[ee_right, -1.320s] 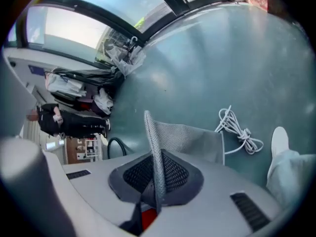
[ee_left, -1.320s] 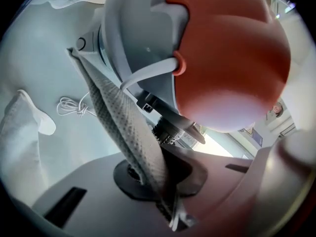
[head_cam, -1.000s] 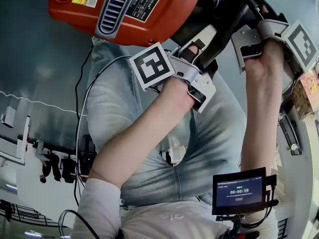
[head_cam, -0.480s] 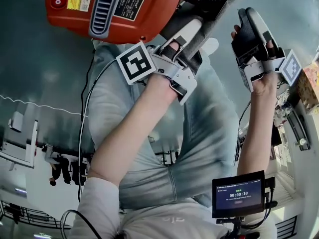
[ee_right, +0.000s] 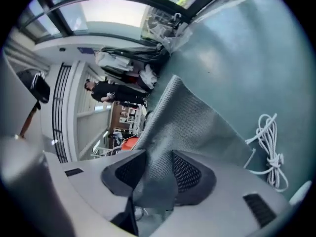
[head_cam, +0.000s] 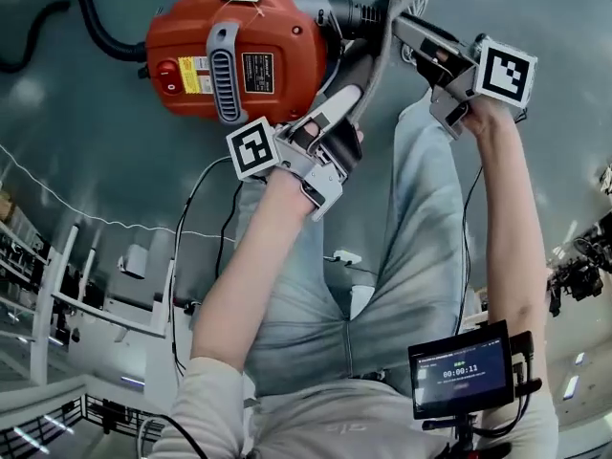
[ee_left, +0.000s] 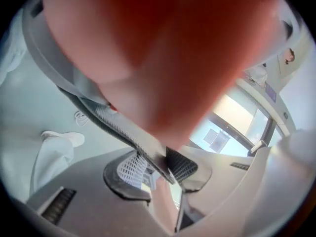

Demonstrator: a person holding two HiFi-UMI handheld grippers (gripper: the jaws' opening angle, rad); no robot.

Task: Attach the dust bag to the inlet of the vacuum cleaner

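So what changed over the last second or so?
The left gripper moved closer to the orange vacuum cleaner, which now fills its view. The right gripper swung in toward the vacuum's front end. Both stay shut on the dust bag.

Glossy grey-green floor (head_cam: pixel 86 189) underfoot, daylight through big windows (ee_right: pixel 103 11), what may be cluttered shelving (ee_right: pixel 126 117) far off.

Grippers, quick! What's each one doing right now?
The left gripper is shut on the dust bag.
The right gripper is shut on the dust bag too.
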